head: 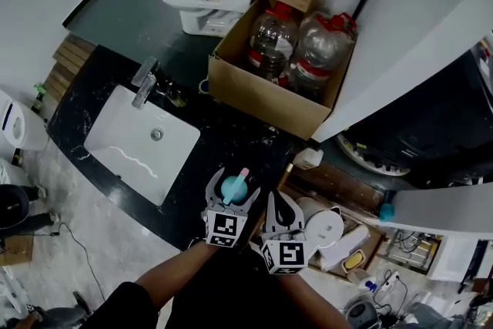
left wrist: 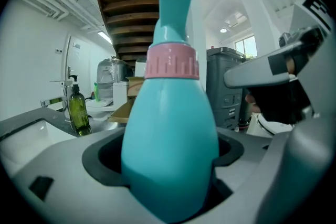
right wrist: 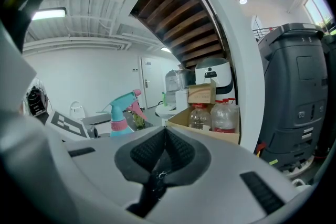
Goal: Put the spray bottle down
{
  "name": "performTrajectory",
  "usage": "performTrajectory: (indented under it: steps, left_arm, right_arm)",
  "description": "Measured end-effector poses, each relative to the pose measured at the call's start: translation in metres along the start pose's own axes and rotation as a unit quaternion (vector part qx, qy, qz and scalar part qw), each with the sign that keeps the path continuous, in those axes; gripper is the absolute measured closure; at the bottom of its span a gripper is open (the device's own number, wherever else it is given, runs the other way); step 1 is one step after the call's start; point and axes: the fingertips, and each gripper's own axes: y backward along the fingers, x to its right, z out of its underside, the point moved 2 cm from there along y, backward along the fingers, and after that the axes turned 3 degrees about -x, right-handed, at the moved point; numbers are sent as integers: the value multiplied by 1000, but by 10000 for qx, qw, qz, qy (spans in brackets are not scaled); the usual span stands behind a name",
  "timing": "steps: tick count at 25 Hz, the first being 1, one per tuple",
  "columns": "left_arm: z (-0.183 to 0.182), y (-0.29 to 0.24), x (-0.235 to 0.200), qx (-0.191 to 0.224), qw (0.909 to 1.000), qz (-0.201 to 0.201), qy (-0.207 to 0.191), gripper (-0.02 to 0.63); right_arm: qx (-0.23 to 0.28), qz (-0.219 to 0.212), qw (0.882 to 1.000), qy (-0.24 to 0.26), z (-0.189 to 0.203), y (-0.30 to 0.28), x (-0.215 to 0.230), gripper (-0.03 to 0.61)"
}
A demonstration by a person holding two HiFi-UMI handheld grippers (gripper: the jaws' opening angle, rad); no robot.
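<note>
A teal spray bottle with a pink collar and pink trigger stands upright between the jaws of my left gripper, which is shut on its body. In the head view the spray bottle is held above the dark counter, just right of the white sink. In the right gripper view the spray bottle shows at the left. My right gripper is right beside the left one, its ribbed pads pressed together with nothing between them.
A cardboard box with large plastic jugs sits on the counter behind. A faucet and a green soap bottle stand by the sink. A white kettle is to the right, below the counter edge.
</note>
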Motion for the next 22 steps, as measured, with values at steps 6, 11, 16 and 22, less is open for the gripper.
performTrajectory:
  steps: [6,11,16,22]
  left_arm:
    - [11,-20,1,-86,9999,65,26,172]
    - [20,-32,4,-154,9998,142,43,172]
    - [16,-40,8,60,9997,231,-22,172]
    - [14,-46,12,159,9991,378,-121,172]
  right_arm:
    - [138,0,9999,9,-6,0,7,561]
    - [124,217,9997,-34,-4,5,19,561]
    - [57,305,9995,-66,2,8,28,561]
    - [36,241,9997,-67,5,9,21,561]
